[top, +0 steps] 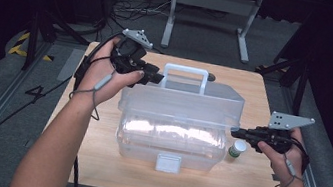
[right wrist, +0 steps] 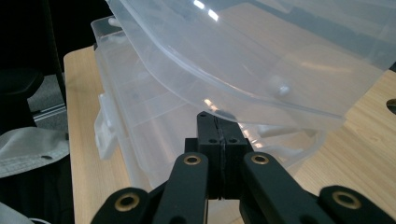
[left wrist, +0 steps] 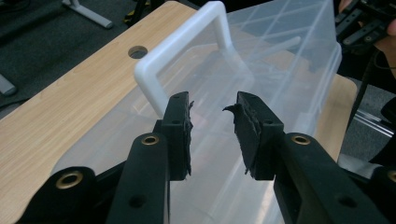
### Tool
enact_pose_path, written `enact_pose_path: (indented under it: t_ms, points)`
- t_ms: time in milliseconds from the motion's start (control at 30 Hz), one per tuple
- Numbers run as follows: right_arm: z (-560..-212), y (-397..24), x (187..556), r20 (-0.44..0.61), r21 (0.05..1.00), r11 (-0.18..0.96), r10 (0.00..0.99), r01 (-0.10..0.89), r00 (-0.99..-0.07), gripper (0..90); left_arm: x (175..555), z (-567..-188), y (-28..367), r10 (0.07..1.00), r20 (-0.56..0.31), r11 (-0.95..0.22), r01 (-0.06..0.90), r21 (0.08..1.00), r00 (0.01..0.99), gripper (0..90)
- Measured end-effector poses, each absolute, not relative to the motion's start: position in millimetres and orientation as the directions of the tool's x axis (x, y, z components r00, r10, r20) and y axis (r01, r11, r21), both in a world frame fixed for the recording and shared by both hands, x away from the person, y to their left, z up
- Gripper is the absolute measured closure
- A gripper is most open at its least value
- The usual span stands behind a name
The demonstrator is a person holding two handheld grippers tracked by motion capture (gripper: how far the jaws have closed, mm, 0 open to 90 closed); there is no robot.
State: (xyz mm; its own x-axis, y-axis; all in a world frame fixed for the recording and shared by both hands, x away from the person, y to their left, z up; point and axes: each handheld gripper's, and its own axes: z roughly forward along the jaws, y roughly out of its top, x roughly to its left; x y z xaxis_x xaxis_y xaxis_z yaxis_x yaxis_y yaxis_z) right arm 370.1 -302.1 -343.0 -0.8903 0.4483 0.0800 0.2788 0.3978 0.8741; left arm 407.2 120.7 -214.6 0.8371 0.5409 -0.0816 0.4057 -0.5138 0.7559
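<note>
A clear plastic storage box (top: 172, 140) sits in the middle of a wooden surface (top: 66, 108), its lid (top: 184, 99) raised ajar. The left gripper (top: 157, 78) hovers by the lid's white handle (top: 186, 70) — jaws apart, holding nothing. The right gripper (top: 235, 133) is at the box's right end, jaws pressed together beneath the lid's edge. A small green-and-white bottle (top: 237, 148) stands just beside the box's right end.

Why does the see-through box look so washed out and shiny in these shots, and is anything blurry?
High view: overhead light throws a white glare band across the clear box, hiding its contents, and the room behind falls dark. Right gripper view: small bright glints sit on the raised lid; the plastic reads milky. Left gripper view: the white handle is evenly lit, while the table looks slightly soft.
</note>
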Motion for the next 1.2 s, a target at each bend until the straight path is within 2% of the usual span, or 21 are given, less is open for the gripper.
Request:
enact_pose_path:
  t_ms: [667,1200]
  points:
    - [-333,-298,384,0.078,0.923,0.285,0.516,0.257,-0.853,90.0,370,-203,132,0.532,-0.066,-0.504,0.378,0.777,0.844,66.1]
    - [-328,-296,388,0.091,0.941,0.223,0.558,0.255,-0.825,90.0,350,-222,137,0.530,-0.092,-0.486,0.391,0.782,0.843,66.3]
